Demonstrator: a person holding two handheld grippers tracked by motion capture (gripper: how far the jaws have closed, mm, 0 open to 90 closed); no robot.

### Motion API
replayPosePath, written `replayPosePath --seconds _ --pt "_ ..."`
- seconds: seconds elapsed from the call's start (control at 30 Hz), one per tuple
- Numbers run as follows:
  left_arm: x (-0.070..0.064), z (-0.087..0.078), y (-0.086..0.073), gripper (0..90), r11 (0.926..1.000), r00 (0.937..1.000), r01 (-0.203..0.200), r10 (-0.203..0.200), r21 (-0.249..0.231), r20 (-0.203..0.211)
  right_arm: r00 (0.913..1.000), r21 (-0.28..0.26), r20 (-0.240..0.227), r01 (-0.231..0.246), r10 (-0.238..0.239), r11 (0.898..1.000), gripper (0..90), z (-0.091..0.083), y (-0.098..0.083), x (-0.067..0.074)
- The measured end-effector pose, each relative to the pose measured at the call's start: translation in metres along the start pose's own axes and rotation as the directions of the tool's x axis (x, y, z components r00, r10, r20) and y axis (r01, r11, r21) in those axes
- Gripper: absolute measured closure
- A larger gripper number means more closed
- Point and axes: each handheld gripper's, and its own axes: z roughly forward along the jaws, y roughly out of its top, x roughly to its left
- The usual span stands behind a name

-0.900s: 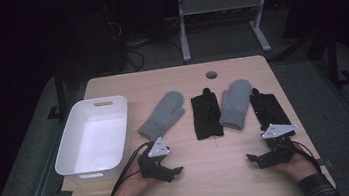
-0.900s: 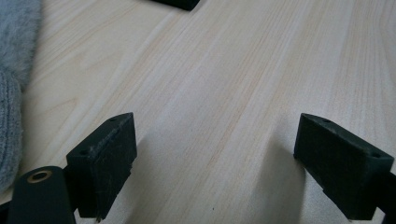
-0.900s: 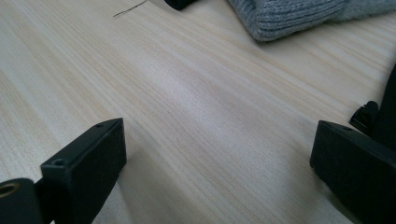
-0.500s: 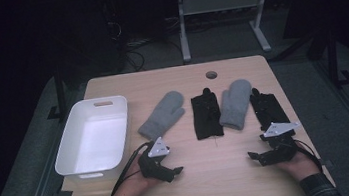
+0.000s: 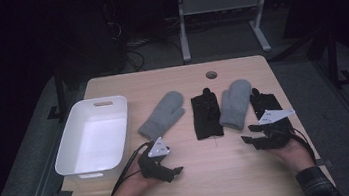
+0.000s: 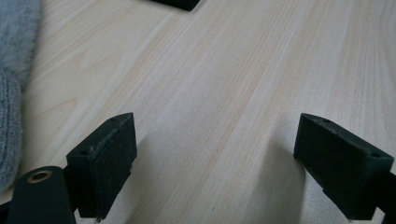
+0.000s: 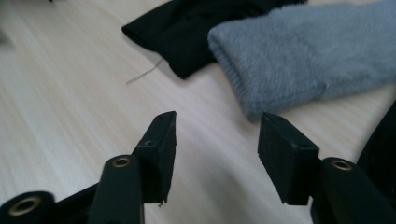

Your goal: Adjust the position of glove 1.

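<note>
Nothing had been put away yet: the white bin (image 5: 92, 138) was seen empty, seemingly. Four gloves were counted beside it on the table (image 5: 170, 81), two grey mittens (image 5: 162, 114) and two black gloves (image 5: 206, 115). Both the left gripper (image 5: 171, 168) and right gripper (image 5: 249, 139) were held spread, gripping nothing.

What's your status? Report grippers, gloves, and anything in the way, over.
Left gripper open, empty, over bare table. Right gripper open, empty, near right grey mitten cuff. Two mittens, two black gloves lying flat, untouched. Nothing in the way.
</note>
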Motion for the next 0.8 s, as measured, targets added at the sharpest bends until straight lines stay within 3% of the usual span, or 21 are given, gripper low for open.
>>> replayPosePath --seconds 0.17,0.4,0.8 --pt "0.000 0.000 0.000 12.2 1.0000 1.0000 0.002 -0.002 0.002 0.001 1.0000 -0.016 -0.001 0.008 -0.008 1.000 60.7 0.006 0.013 -0.005" --pt "0.000 0.000 0.000 12.3 1.0000 1.0000 0.001 -0.001 0.002 0.001 0.9995 -0.029 -0.009 -0.030 0.030 0.999 89.4 0.018 0.037 -0.019" --pt "0.000 0.000 0.000 12.2 1.0000 1.0000 0.000 0.000 0.007 0.002 0.9986 -0.002 0.007 -0.053 0.053 0.999 90.0 0.048 0.052 -0.039"
